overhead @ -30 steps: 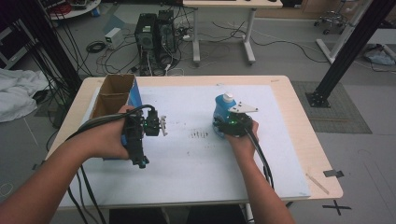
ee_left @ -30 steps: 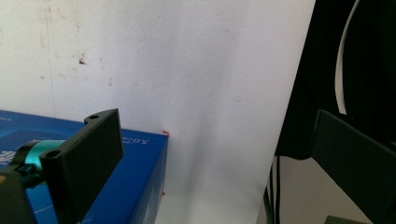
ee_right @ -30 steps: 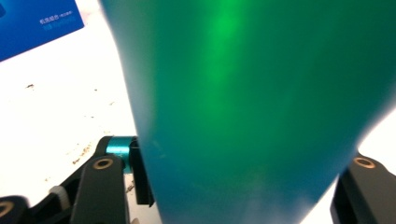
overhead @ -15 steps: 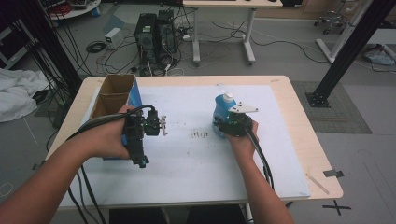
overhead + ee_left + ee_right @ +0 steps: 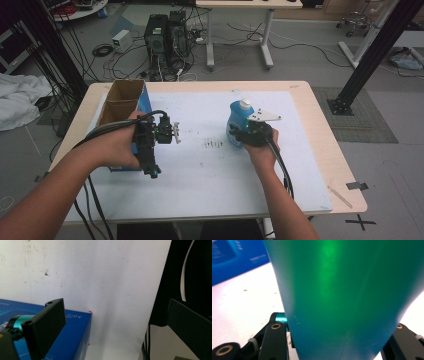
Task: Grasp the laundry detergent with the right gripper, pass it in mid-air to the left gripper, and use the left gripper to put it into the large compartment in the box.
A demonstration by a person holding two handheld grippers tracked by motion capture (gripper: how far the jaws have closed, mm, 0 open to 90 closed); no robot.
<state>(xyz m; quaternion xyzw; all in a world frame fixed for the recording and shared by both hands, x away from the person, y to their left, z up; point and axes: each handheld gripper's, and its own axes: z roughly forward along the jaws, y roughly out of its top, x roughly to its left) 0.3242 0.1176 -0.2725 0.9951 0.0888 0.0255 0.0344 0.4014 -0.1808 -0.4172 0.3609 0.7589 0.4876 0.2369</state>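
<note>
We have the bottle (image 5: 238, 123) upright on the white sheet (image 5: 210, 175), right of centre, white cap on top. Our right gripper (image 5: 239, 135) sits at its near side; in the right gripper view the bottle (image 5: 342, 297) fills the gap, with one jaw on each flank, so we read it as clamped on the bottle, or very close to that. Contact on the pads is hidden, so the grip is a judgement.

Our left gripper (image 5: 150, 167) is at the left, beside the blue box (image 5: 141, 102), which stands open at the top. In the left gripper view its jaws stand well apart with nothing between them, the box (image 5: 72, 337) corner below and bare sheet beyond.

Step in hand, as we judge it: securing the bottle before a lift, likely headed for the box. Next move calls for a firm squeeze low on the body, a straight lift with the bottle kept upright, then a carry left over the open box. Left gripper may need to steady the box.
</note>
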